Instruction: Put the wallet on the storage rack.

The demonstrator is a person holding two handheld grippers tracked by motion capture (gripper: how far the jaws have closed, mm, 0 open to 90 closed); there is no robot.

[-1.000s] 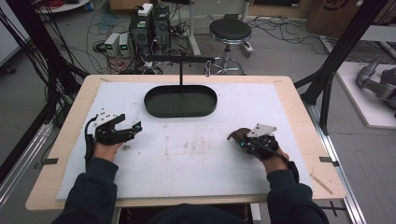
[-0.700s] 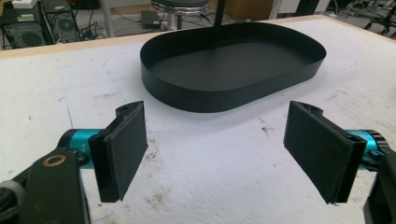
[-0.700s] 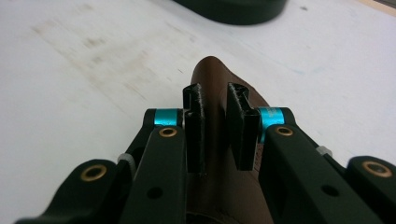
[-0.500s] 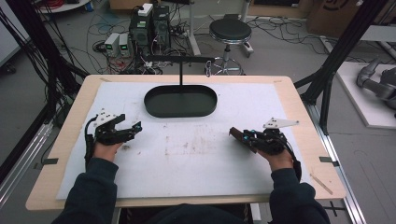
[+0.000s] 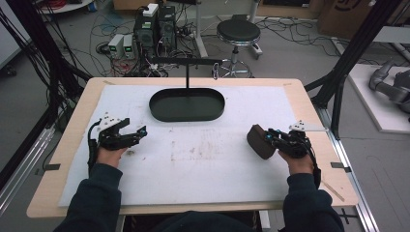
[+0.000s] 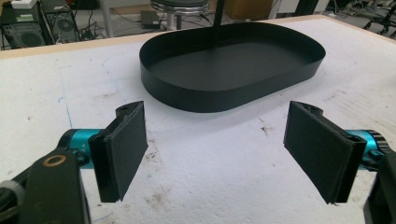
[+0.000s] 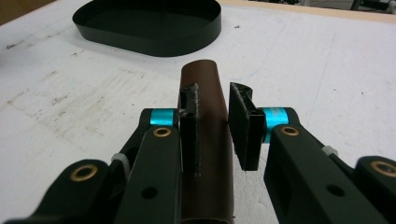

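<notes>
A dark brown rounded case (image 5: 260,142) sits between the jaws of my right gripper (image 5: 266,138) at the right side of the white mat. In the right gripper view the brown case (image 7: 208,88) runs lengthwise between the pads, which touch its two sides; my right gripper (image 7: 215,126) is shut on it. Its jaws have just been opening slightly, with the case still between them. My left gripper (image 5: 137,133) rests at the mat's left, open wide. The left gripper view has my left gripper (image 6: 215,149) with bare mat between the pads.
A black oval tray (image 5: 187,116) lies at the far middle of the mat, with a black T-shaped stand (image 5: 187,72) rising from its back. The tray (image 6: 210,93) is ahead of the left jaws. Beyond the table stand a stool and computers on the floor.
My right hand has moved to the right across the mat, carrying the brown case with it. The left hand has stayed where it was.
</notes>
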